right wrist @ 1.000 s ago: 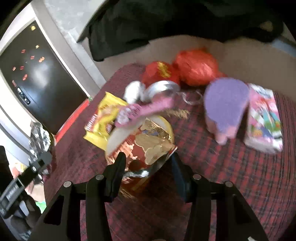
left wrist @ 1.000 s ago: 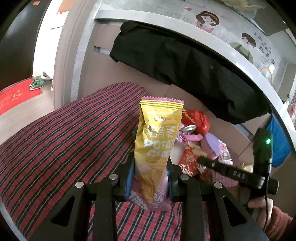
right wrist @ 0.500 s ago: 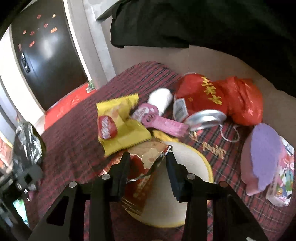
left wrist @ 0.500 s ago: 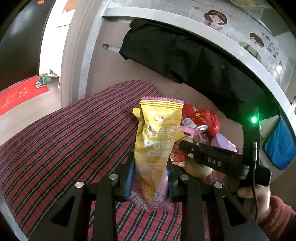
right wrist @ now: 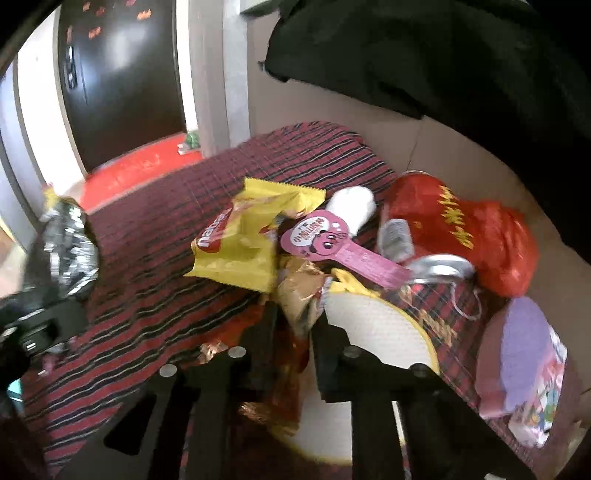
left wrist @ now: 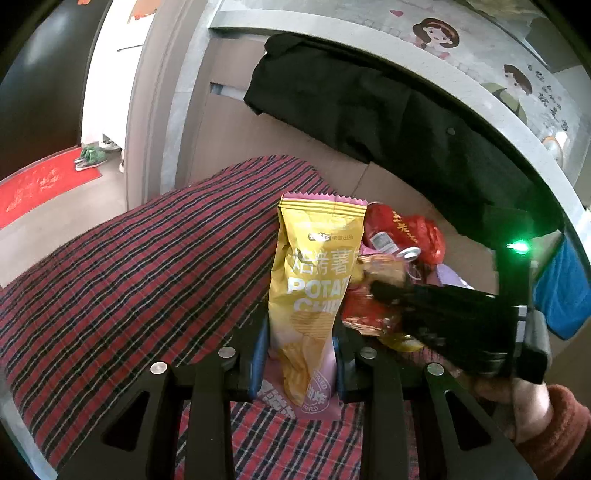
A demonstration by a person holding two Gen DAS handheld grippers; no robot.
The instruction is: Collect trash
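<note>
Standing upright between the left tongs (left wrist: 297, 356), a yellow potato chip bag (left wrist: 314, 291) is clamped at its lower part above the plaid-covered bed (left wrist: 129, 280). The right tongs (right wrist: 293, 332) are closing on a crumpled red-and-gold wrapper (right wrist: 295, 299) in the trash heap near the bed's far edge, beside a red can (right wrist: 424, 221) and a pink tag (right wrist: 332, 243).

We see a red-and-dark plaid cover (left wrist: 140, 266) over a bed or sofa, beige panel (left wrist: 229, 147) behind it with a grey ledge (left wrist: 369, 48) on top. Black garment (left wrist: 369, 118) hangs over the ledge. Cartoon stickers (left wrist: 437, 33) on the wall above. Red mat (left wrist: 40, 184) on the floor by a dark door (right wrist: 122, 74). Daylight, even.
</note>
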